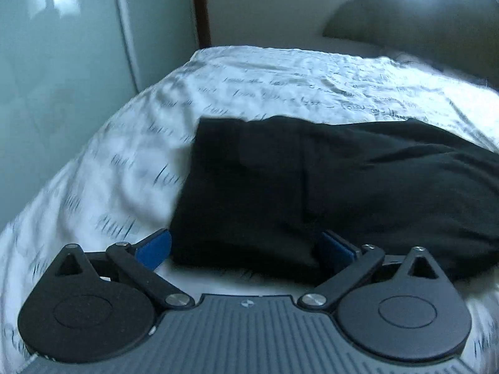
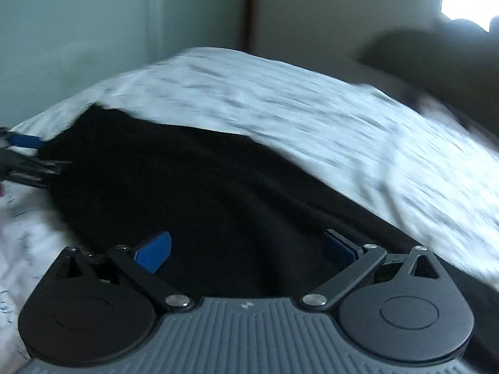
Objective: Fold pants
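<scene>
Black pants [image 1: 312, 187] lie on a bed covered with a white sheet printed with script [image 1: 265, 78]. In the left wrist view their left end has a squared edge. My left gripper [image 1: 246, 247] is open, its blue pads on either side of the near edge of the pants. In the right wrist view the pants [image 2: 202, 193] fill the middle and run to the right past my right gripper [image 2: 248, 247], which is open just above the cloth. The left gripper shows at the far left edge of the right wrist view [image 2: 21, 152], at the pants' end.
A pale glossy wardrobe [image 1: 62, 62] stands left of the bed. A dark pillow [image 1: 405, 21] lies at the bed's head against a light wall. White sheet stretches beyond the pants [image 2: 343, 118]. The right wrist view is blurred.
</scene>
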Demonstrator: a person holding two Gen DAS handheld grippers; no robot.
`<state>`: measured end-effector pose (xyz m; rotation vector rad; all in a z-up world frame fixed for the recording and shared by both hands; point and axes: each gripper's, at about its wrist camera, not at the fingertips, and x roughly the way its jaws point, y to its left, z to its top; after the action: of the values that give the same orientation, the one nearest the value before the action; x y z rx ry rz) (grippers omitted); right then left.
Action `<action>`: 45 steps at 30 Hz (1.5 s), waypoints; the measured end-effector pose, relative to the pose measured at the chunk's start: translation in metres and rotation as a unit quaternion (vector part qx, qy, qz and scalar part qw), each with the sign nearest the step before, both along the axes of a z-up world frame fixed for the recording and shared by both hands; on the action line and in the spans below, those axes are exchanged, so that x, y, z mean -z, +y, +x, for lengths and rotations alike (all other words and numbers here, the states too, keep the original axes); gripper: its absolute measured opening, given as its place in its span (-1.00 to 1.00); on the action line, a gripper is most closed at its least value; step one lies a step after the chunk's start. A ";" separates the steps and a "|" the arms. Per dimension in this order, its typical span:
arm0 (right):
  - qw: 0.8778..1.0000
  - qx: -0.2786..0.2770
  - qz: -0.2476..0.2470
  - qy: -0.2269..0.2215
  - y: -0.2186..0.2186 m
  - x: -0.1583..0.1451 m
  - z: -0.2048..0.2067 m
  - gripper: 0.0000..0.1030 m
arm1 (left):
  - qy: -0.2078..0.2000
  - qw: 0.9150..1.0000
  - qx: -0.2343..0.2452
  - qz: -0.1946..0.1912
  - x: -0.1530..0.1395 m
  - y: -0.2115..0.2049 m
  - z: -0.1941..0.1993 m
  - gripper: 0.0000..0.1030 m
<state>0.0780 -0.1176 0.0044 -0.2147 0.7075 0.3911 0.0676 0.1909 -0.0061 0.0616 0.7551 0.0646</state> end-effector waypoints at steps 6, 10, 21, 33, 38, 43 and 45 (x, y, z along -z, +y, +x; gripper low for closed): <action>0.999 -0.015 -0.033 0.039 0.043 0.037 -0.012 1.00 | -0.042 0.999 -0.011 0.006 -0.028 0.007 -0.023 0.90; 0.998 0.012 0.053 0.042 0.021 0.023 -0.010 1.00 | -0.059 0.998 0.007 0.018 -0.030 -0.019 0.001 1.00; 0.975 0.186 0.111 -0.045 -0.109 0.001 -0.070 1.00 | -0.098 0.994 0.041 -0.018 -0.029 -0.110 -0.003 0.98; 0.794 0.464 0.391 -0.024 -0.370 0.057 -0.145 1.00 | -0.093 0.988 0.117 0.047 0.033 -0.188 -0.008 1.00; 0.761 0.497 0.412 -0.067 -0.381 0.065 -0.128 1.00 | -0.081 0.991 0.106 0.014 0.034 -0.179 -0.006 1.00; 0.744 0.510 0.425 -0.078 -0.392 0.063 -0.115 0.30 | -0.081 0.991 0.107 0.015 0.033 -0.180 -0.008 1.00; 0.742 0.509 0.434 -0.055 -0.402 0.073 -0.104 -0.61 | -0.080 0.991 0.107 0.012 0.034 -0.179 -0.008 1.00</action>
<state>-0.0255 -0.5198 -0.0682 1.0225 0.3704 -0.3823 0.0599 0.0115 -0.0397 0.1583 0.5831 -0.1239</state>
